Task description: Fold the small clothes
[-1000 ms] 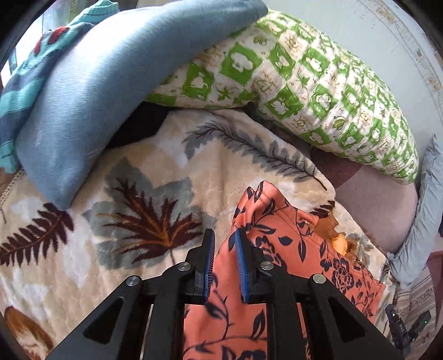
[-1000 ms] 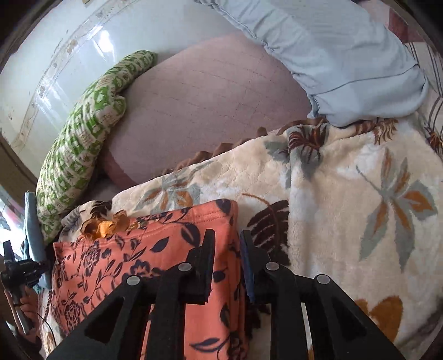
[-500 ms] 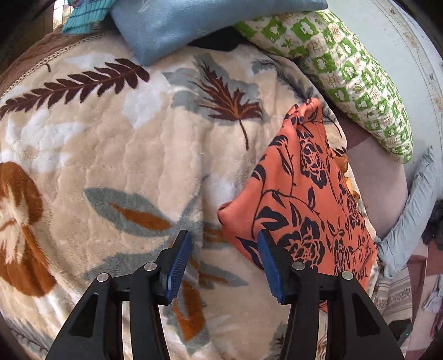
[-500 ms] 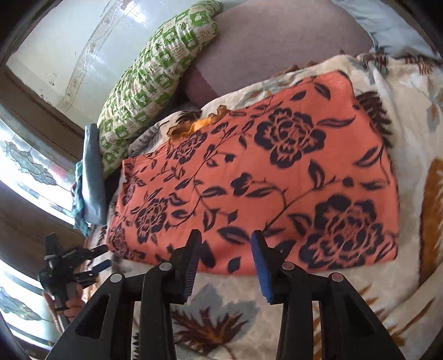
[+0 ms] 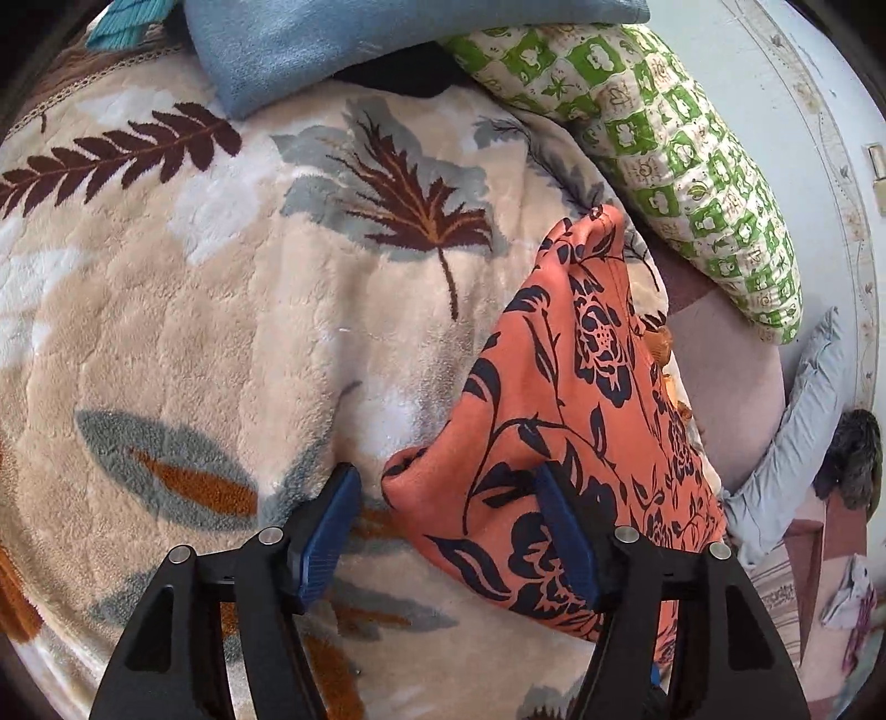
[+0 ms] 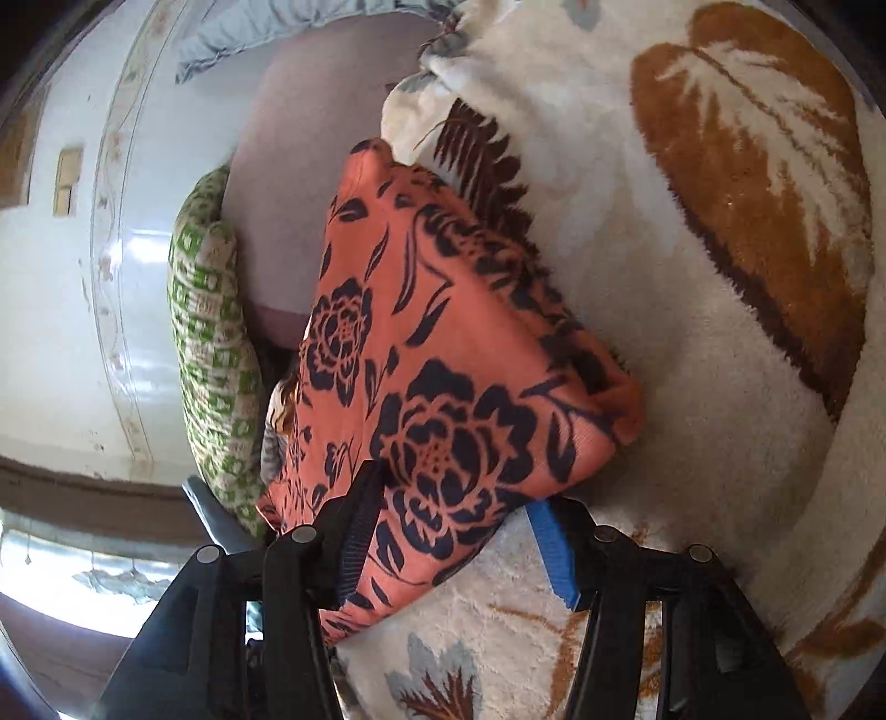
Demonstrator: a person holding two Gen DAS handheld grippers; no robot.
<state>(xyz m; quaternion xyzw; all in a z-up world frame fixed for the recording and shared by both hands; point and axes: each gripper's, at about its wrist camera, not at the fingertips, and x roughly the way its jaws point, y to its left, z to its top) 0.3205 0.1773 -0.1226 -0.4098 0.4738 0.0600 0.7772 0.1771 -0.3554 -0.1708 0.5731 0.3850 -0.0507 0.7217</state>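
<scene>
Orange cloth (image 5: 576, 443) printed with dark flowers lies folded on the leaf-patterned plush blanket (image 5: 221, 288), and both grippers stand spread wide around its near edge. The left gripper (image 5: 448, 531) has its jaws far apart: a rounded corner of the cloth sits in the gap between them, the left blue pad (image 5: 326, 531) over bare blanket just beside that corner, the right pad over the cloth itself. Neither pad seems to press the fabric, though the right one is partly hidden by the fold, so contact there is hard to judge.

The right gripper (image 6: 459, 531) is equally wide, and the cloth (image 6: 443, 354) fills the space ahead of it and between its fingers. Its left finger (image 6: 360, 520) lies over the orange fabric; its blue right pad (image 6: 551, 548) sits at the cloth's edge, above the blanket (image 6: 692, 332).

Beyond the left gripper, ahead and to the right, a green-checked pillow (image 5: 692, 166) leans toward the white wall (image 5: 819, 111), and a blue pillow (image 5: 360, 44) lies straight ahead at the blanket's far edge. From the right gripper the same green pillow (image 6: 210, 354) lies to the left of the cloth.
</scene>
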